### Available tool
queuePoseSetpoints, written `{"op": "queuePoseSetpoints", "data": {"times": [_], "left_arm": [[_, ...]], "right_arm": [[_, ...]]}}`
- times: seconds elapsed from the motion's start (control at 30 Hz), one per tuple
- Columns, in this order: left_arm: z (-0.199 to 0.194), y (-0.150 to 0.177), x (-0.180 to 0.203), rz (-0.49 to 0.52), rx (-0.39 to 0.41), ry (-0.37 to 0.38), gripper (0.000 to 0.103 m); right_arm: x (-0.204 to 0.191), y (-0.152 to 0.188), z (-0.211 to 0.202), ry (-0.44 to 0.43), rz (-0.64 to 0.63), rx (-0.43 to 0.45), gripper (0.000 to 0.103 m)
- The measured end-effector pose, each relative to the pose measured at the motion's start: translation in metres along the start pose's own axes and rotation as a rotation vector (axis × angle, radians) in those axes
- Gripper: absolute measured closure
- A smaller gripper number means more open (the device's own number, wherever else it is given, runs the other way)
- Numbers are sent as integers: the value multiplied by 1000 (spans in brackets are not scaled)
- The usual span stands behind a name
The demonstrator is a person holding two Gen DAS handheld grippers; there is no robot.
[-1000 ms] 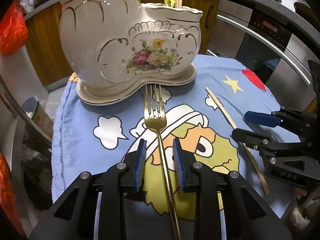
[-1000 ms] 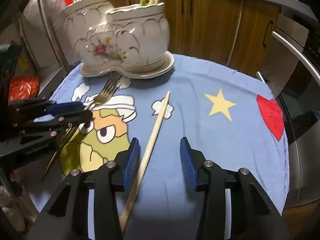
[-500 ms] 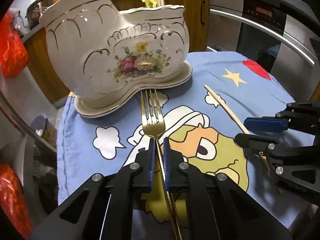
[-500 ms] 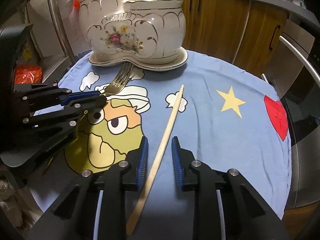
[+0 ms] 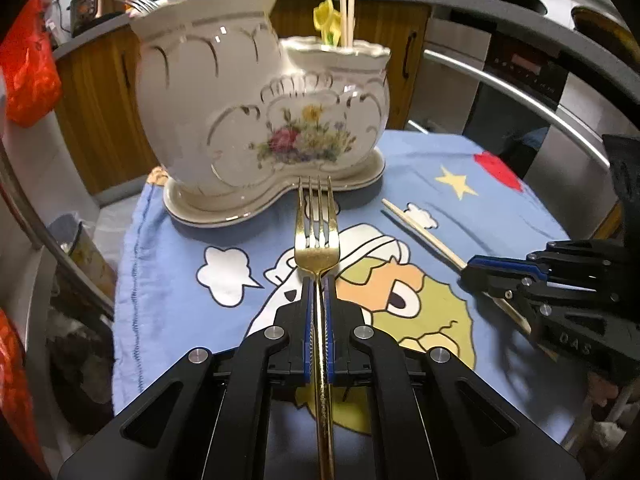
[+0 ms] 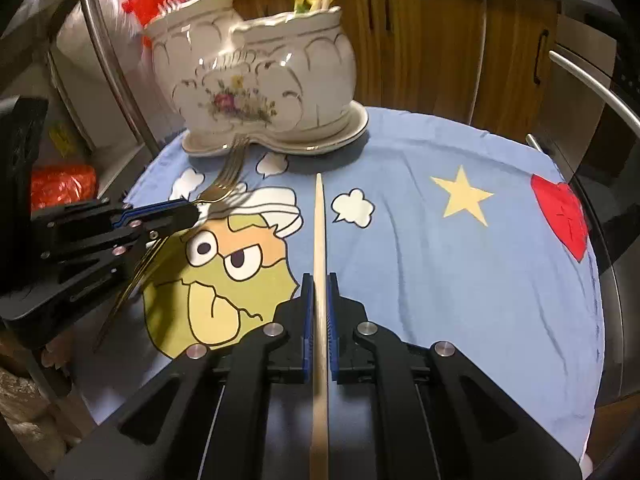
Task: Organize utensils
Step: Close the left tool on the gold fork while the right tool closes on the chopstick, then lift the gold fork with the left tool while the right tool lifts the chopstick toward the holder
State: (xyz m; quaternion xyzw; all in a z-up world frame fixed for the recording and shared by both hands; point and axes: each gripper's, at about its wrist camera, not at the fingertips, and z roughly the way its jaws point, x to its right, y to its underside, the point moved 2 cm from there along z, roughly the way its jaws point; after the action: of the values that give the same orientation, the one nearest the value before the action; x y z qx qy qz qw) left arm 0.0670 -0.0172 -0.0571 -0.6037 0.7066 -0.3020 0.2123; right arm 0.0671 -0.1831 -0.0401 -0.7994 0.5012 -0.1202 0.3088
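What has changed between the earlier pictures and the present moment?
Both pairs of jaws have closed. The left gripper went from open to clamped on the gold fork, and the right gripper from open to clamped on the wooden chopstick. The chopstick now lines up with the right gripper. The ceramic holder and the blue cloth stayed in place.

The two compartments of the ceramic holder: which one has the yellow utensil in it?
The lower, smaller compartment with the painted flowers; the yellow utensil stands there beside wooden chopsticks. The taller compartment has none.
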Motion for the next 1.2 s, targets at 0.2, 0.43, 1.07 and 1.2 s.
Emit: {"op": "queuePoseSetpoints", "data": {"times": [0.2, 0.43, 1.07, 1.2], "left_arm": [[-29, 0, -6, -25, 67, 40, 98], [-60, -4, -8, -19, 142, 42, 98], [-135, -26, -30, -103, 329, 63, 98], [-153, -44, -39, -143, 393, 75, 98]], "right_arm": [[-2, -4, -18, -21, 12, 66, 97], [-6, -11, -40, -32, 3, 159, 97], [-5, -37, -88, -241, 68, 430, 97], [-4, -43, -85, -307, 111, 426, 97]]}}
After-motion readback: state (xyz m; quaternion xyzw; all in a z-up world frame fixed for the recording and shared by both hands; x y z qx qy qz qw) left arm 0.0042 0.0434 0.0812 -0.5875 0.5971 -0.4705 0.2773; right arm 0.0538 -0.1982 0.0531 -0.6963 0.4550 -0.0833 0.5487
